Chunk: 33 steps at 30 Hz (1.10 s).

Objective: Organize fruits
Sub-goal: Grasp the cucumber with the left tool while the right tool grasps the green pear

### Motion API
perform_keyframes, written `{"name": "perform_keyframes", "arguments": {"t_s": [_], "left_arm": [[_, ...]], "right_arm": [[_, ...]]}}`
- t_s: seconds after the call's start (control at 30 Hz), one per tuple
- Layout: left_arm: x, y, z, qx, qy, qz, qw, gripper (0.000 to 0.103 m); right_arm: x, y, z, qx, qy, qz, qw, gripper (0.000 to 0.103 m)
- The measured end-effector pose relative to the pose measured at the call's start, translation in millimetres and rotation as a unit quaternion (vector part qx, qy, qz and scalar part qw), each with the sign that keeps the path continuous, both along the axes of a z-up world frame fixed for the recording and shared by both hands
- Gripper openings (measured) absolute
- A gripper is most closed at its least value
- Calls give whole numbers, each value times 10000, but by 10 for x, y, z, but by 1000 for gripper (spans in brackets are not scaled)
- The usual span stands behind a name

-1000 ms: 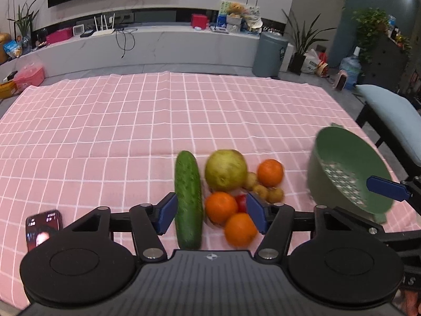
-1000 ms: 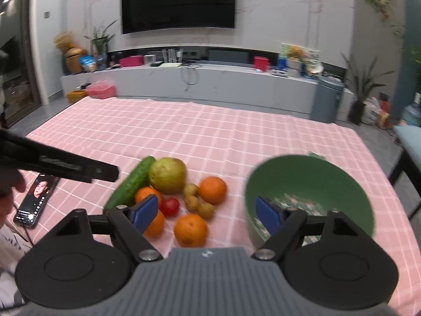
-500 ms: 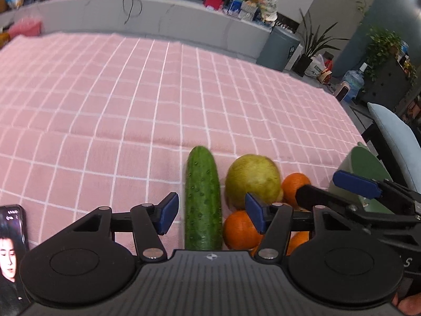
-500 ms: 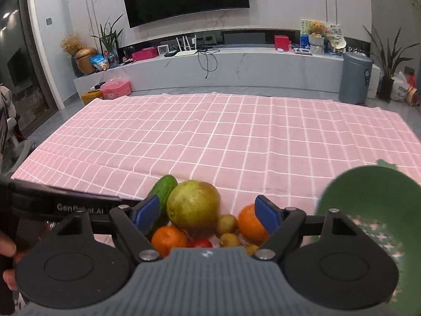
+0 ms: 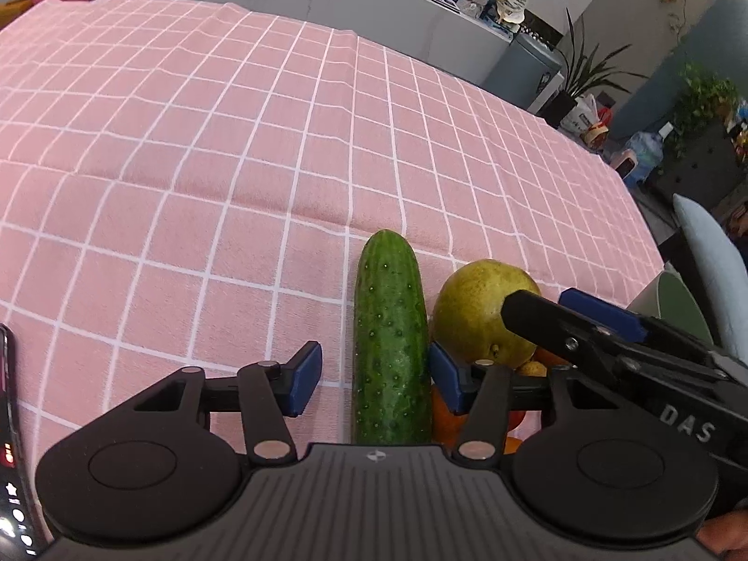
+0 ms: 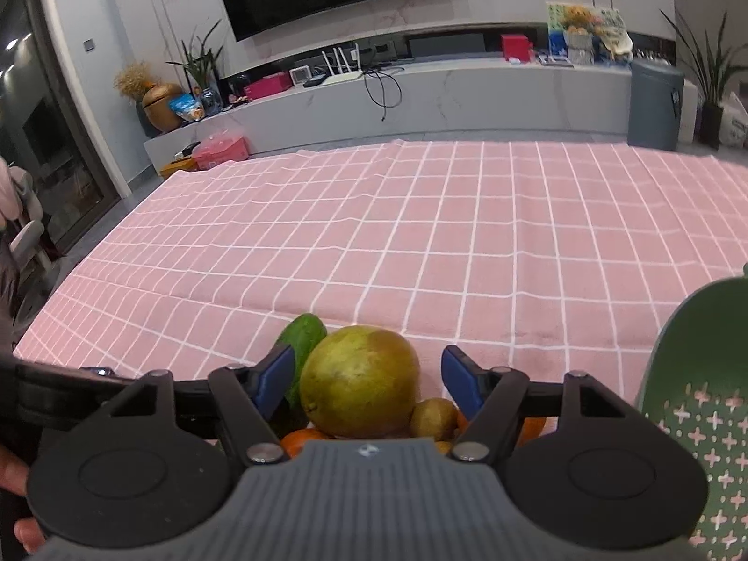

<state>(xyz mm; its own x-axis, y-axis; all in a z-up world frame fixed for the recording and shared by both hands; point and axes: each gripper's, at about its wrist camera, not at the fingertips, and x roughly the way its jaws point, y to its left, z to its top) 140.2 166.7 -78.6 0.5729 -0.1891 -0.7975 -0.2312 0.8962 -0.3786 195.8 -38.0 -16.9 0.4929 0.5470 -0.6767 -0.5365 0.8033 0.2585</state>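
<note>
Left wrist view: at the far left edge a phone [image 5: 8, 444] lies on the table, which is covered by a pink checked cloth [image 5: 233, 163]. The left gripper [image 5: 374, 376] points down at a cucumber [image 5: 391, 336] lying lengthwise between its blue pads [image 5: 304, 376]; the jaws are closing, the right pad just beside or touching the cucumber's flank — which of the two cannot be told — while a clear gap remains on the left side, so the jaws stand spread and pinch nothing. Just right of the cucumber sits a large yellow-green pear [image 5: 477, 313], with oranges [image 5: 446, 416] partly hidden beneath the gripper. The black fingers of the right gripper [image 5: 575, 313] reach in from the right edge against the pear, and behind them a sliver of the green colander [image 5: 678, 304] shows. Right wrist view: the left gripper's dark body [image 6: 70, 388] crosses the lower left. The right gripper [image 6: 369, 374] straddles the pear [image 6: 360, 383]; its jaws are closing, with space visible between each pad and the fruit — spread, not pinching. The cucumber's tip [image 6: 304, 332] shows behind the left pad, a small brownish fruit [image 6: 432, 416] and oranges [image 6: 301, 439] lie under the pear, and the colander [image 6: 692, 374] stands at the far right edge, near the pile.
</note>
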Motion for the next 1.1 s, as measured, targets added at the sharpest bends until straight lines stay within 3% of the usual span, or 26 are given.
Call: {"name": "perform_keyframes", "arguments": {"t_s": [0.23,0.53,0.6,0.63,0.87,1.1], "left_arm": [[-57,48,0,-254,-69,63,9996,49],[-88,103,8,-364,-102,164,9991,49],[-92,105,14,-337,-115,160,9992,49],[-91,91,18,-318,-119,143,9993,49],[-68,64,-10,-308,-58,20,9995,52],[-19,-20,-30,-175,-85,-204,9996,47]], "right_arm": [[109,24,-91,29,222,81,9997,66],[158,2,-228,331,652,180,9972,68],[163,-5,-229,329,652,206,9971,66],[160,-5,-223,318,614,181,9974,60],[150,-44,-195,205,474,268,9983,59],[220,-129,-224,427,693,266,9963,61]]}}
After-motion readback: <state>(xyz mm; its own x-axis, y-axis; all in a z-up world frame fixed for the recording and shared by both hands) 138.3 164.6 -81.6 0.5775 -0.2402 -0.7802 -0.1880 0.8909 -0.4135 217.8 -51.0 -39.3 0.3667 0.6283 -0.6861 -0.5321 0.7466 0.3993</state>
